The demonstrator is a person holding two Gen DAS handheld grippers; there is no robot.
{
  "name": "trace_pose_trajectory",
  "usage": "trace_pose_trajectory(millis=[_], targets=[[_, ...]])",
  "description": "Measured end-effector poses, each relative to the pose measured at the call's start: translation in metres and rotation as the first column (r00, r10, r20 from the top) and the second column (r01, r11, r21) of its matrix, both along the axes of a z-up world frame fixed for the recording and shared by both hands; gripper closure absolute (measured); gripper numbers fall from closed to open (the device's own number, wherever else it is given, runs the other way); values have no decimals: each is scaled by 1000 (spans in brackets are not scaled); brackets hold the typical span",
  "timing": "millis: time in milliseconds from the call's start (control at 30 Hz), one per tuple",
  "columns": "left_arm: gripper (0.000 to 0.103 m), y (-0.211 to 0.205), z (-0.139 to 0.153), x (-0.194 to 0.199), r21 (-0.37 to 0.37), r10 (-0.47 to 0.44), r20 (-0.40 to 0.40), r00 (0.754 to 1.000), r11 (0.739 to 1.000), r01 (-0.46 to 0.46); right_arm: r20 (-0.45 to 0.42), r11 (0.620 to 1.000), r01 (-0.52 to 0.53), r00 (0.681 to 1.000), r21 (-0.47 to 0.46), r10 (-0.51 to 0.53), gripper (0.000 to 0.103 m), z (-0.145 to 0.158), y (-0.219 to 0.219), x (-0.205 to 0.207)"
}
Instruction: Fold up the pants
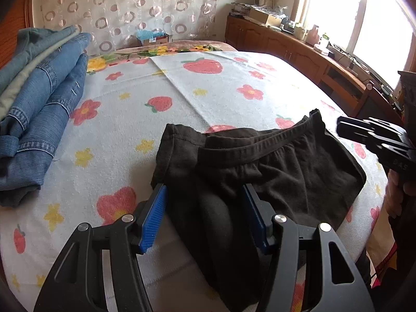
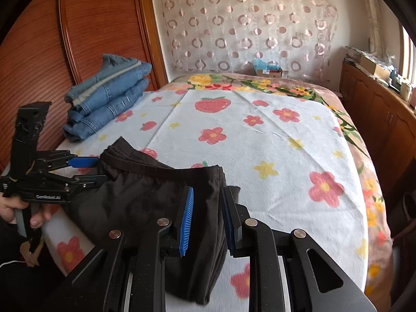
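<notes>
Nearest the cameras, the left gripper (image 1: 204,195) stands with its blue pads spread wide on either side of the black pants (image 1: 260,171), not pressing them. The right gripper (image 2: 208,200) is parted more narrowly, the folded edge of the pants between its pads, apparently unpinched. The pants lie folded near the front edge of the strawberry-print bedspread (image 2: 273,140). Farther back, a stack of folded jeans (image 2: 109,96) sits against the wooden headboard (image 2: 78,26).

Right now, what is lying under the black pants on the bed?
The black pants lie folded on the strawberry-and-flower blanket, which shows all around them. What the blanket looks like directly beneath is covered by the fabric. Nothing else can be seen under them.
</notes>
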State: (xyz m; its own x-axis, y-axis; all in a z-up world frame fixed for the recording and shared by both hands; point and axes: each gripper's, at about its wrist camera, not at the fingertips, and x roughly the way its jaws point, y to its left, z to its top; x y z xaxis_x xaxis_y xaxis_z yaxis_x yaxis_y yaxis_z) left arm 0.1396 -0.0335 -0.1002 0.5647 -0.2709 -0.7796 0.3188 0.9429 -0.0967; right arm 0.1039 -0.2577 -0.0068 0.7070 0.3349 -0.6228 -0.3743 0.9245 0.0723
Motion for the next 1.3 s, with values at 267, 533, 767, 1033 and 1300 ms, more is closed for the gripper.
trace_pose_trajectory(millis=[267, 533, 767, 1033, 1300], targets=[[43, 3, 2, 1, -33, -9, -6, 1000, 999, 9, -24, 999, -15, 1000, -44, 14, 73, -7, 12, 26], [43, 3, 10, 4, -48, -7, 15, 1000, 999, 8, -49, 999, -27, 998, -46, 25, 73, -10, 12, 38], [43, 1, 9, 13, -25, -9, 14, 1000, 1000, 9, -67, 999, -28, 997, -27, 26, 74, -12, 9, 44], [43, 0, 10, 16, -28, -16, 31, 999, 999, 17, -46, 1000, -26, 999, -14, 26, 90, -13, 9, 38], [43, -1, 11, 18, -21, -18, 27, 999, 1000, 19, 17, 1000, -12, 1000, -29, 12, 95, -4, 12, 30]])
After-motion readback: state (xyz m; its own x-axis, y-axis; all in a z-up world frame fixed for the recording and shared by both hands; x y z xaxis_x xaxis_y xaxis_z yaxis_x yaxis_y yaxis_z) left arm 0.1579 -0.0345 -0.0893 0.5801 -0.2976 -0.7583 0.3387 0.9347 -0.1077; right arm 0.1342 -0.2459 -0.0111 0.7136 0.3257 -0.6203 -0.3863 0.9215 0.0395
